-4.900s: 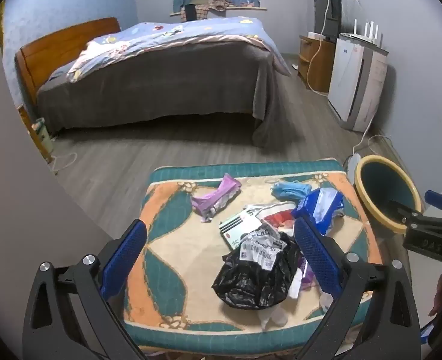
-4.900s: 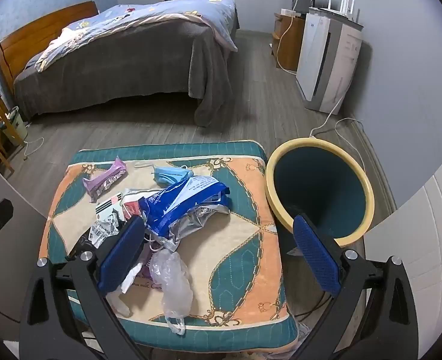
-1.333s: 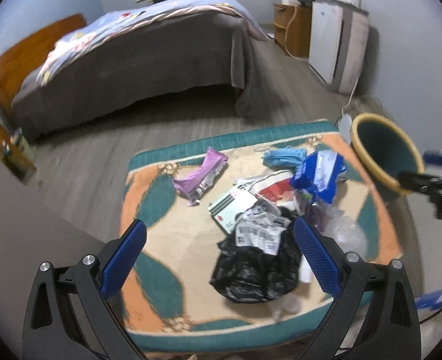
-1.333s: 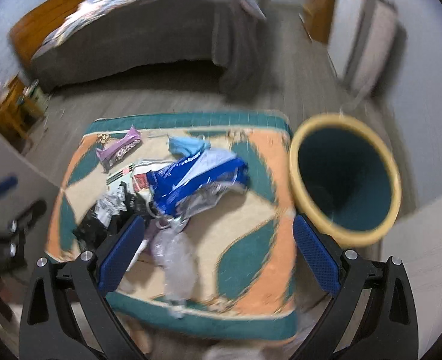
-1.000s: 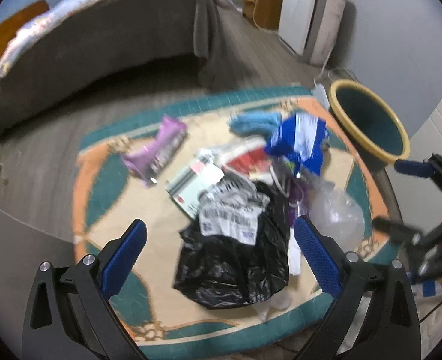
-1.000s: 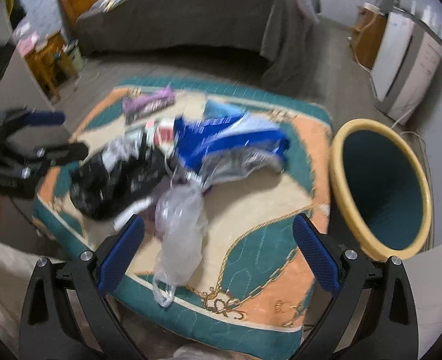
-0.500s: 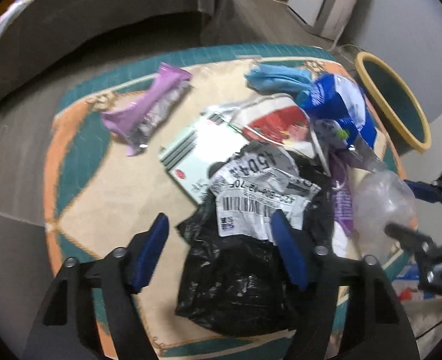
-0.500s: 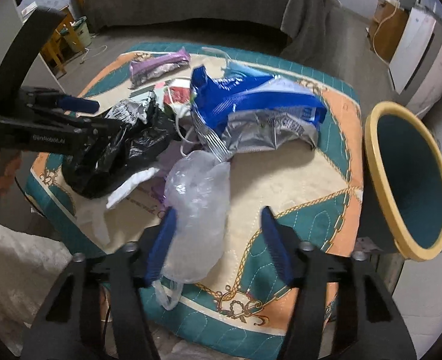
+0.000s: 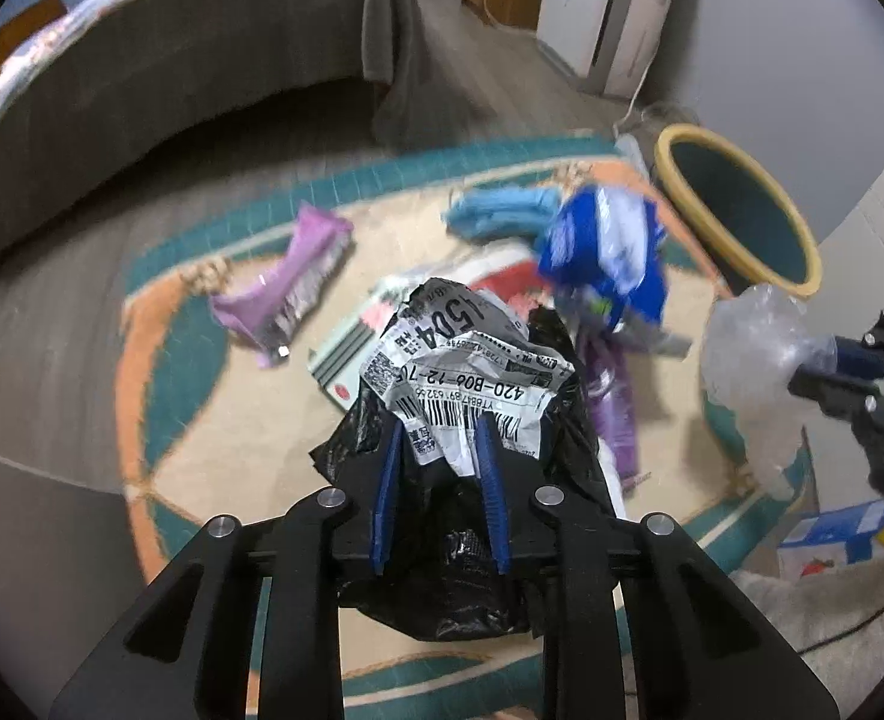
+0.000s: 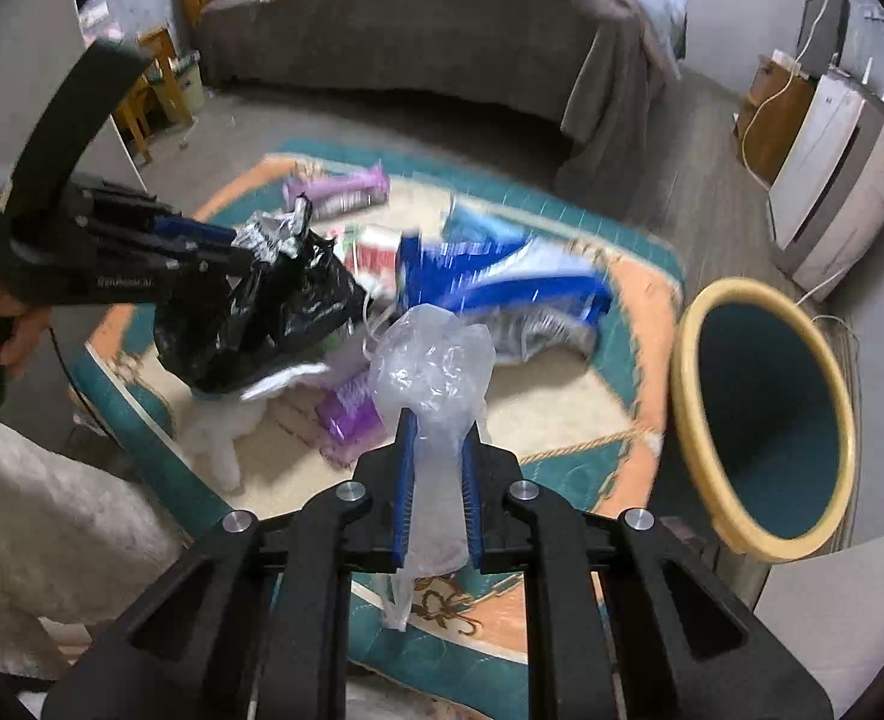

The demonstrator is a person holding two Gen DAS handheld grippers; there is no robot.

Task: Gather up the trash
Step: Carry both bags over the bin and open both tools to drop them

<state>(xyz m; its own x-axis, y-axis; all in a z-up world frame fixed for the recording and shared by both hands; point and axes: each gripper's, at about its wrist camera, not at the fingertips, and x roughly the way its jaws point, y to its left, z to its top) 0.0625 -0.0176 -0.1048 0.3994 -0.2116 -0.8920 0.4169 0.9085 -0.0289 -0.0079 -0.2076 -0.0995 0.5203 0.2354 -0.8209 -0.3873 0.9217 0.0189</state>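
A black bag (image 9: 442,516) bearing a crumpled label (image 9: 472,384) reading "420-B06-12" is being pinched by the closing left gripper (image 9: 439,438) above the mat (image 9: 160,372), while a clear bag (image 10: 436,372) is being clamped in the right gripper (image 10: 437,426).

Patterned cushion (image 9: 160,372) carries the mess: purple wrapper (image 9: 286,282), blue mask (image 9: 496,213), blue bag (image 9: 604,246), some cards (image 9: 352,354), all lying loose on top.

Mat (image 10: 640,300) at frame centre with litter on it, bin (image 10: 763,420) just beside its right edge, wrapper (image 10: 337,189) at the mat's upper left, large pouch (image 10: 502,288) mid-mat, bed (image 10: 442,18) behind across the top, cabinet (image 10: 832,180) upper right.
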